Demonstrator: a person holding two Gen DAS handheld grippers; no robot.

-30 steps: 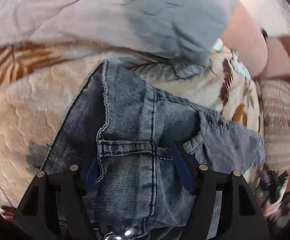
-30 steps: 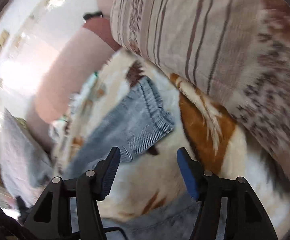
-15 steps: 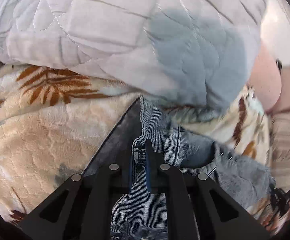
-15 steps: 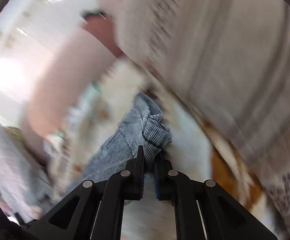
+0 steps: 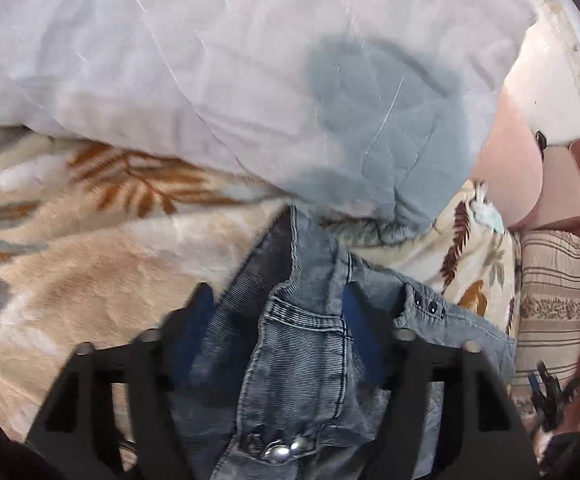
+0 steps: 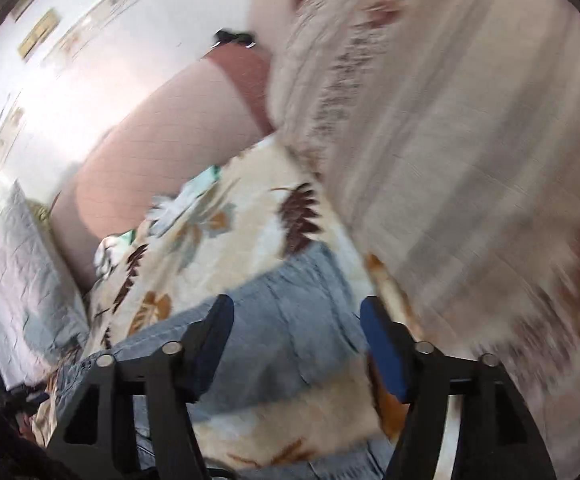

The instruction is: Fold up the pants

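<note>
Washed blue-grey denim fills the near part of both views: the pants (image 5: 302, 344) lie on a plush leaf-print blanket (image 5: 89, 256), with the waistband, its metal snaps and a belt loop seen just ahead of the left gripper (image 5: 277, 332). That gripper's fingers are spread wide, one to each side of the waistband, and nothing is held between them. In the right wrist view the right gripper (image 6: 296, 344) is likewise wide open above a flat end of the pants (image 6: 290, 320), probably a leg hem, though blur hides the detail. The denim is judged to be fairly heavy and soft but with some body: it should drape and crease rather than spring back, and the plush pile beneath is likely to drag on it, so lifting would serve better than sliding. The doubled, stitched edges are the firmest places to be gripped; the waistband near the belt loop for the left, the hem for the right. Thin single layers would be apt to slip or bunch, and the snaps are best kept clear of the pads. Beyond the pants a pale quilt (image 5: 249, 80) is heaped on the blanket, and a striped pillow (image 6: 450, 160) lies close beside the hem. Farthest off, a pink padded headboard (image 6: 161, 152) and a white wall are seen.
</note>
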